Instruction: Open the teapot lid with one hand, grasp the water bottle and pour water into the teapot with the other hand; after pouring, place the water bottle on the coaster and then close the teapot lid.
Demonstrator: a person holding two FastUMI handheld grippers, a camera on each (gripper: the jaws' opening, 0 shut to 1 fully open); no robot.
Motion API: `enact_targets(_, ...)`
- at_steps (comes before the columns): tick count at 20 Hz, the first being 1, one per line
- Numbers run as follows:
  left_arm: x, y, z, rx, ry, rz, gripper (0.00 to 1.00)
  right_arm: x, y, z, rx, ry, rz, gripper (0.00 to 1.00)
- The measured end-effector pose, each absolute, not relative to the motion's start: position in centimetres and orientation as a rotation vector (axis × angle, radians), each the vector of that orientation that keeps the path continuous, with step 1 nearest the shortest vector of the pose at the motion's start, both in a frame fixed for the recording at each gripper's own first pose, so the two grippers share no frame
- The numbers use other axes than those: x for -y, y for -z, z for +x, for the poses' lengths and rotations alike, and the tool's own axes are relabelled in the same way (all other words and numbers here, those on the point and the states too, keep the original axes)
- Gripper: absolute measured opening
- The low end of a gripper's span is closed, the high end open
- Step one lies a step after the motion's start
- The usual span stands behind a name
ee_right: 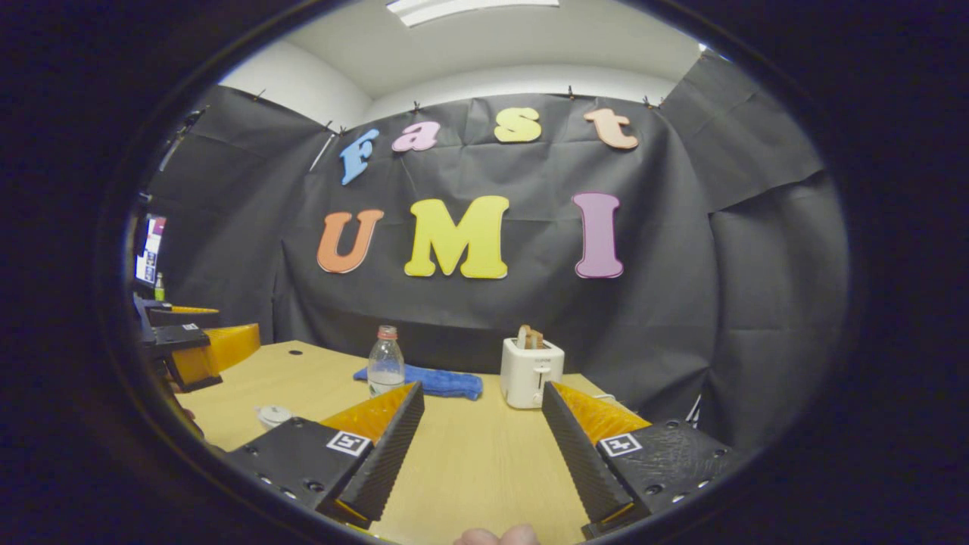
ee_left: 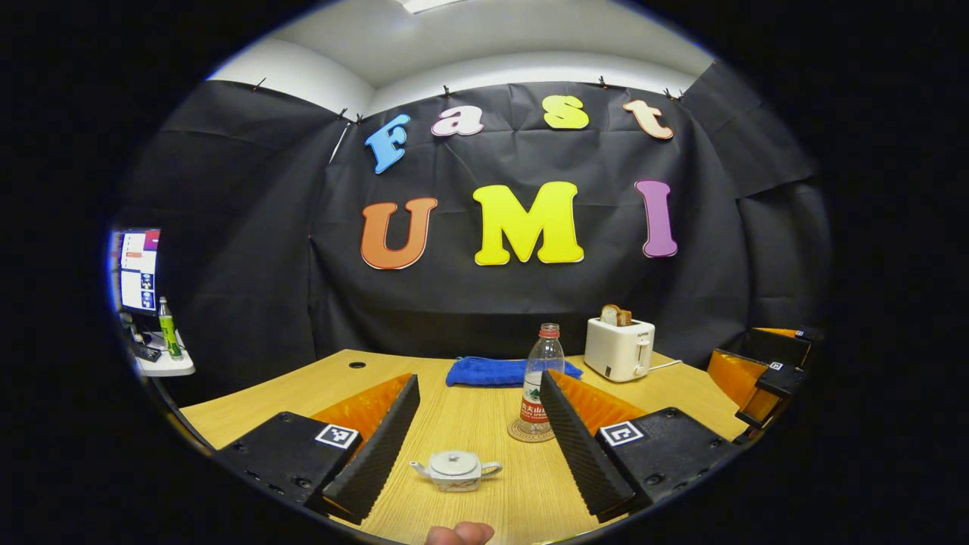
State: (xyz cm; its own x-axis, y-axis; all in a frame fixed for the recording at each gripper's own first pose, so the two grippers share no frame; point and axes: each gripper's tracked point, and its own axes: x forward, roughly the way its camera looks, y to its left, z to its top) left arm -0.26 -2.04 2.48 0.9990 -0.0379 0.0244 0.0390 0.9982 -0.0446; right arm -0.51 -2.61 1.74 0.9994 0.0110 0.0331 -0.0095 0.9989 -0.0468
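Item 1, teapot (ee_left: 456,469): small, white, lid seated on top, spout pointing to the left of the left gripper view and handle to the right. It stands on the wooden table (ee_left: 469,424), low in that view, between the two fingers of the left gripper (ee_left: 478,443) and touching neither. Contents cannot be seen. In the right gripper view it sits far to the left, beyond the left finger.

Item 2, water bottle (ee_left: 539,382): clear plastic, red cap on, upright, partly filled with water (the level is plainest in the right gripper view, about the lower third). It stands on a round coaster (ee_left: 530,433), ahead of the teapot and a little to its right, just beside the inner face of the left gripper's right finger, which covers part of it. From the right gripper (ee_right: 483,446) it lies ahead and to the left, above the left finger's tip.

Item 3, toaster (ee_left: 619,348): white, with a slice of bread (ee_left: 615,315) standing in its slot; ahead and to the right of the bottle.

Item 4, blue cloth (ee_left: 492,372): folded, lying flat behind the bottle.

Item 5, left gripper: fingers wide apart, holding nothing.

Item 6, right gripper: fingers likewise spread, bare table between them, well apart from bottle and teapot.
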Motion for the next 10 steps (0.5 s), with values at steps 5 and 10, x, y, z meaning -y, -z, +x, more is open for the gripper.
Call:
enact_targets(5,2.0,-3.7,-1.1,0.052,0.048,-0.049,0.99,1.2,-2.3,-0.8,0.024,-0.035,-0.023,0.94)
enact_targets(10,2.1,-3.5,-1.0,0.042,0.057,-0.043,1.0,0.8,-2.3,-0.8,0.028,-0.027,-0.041,0.93)
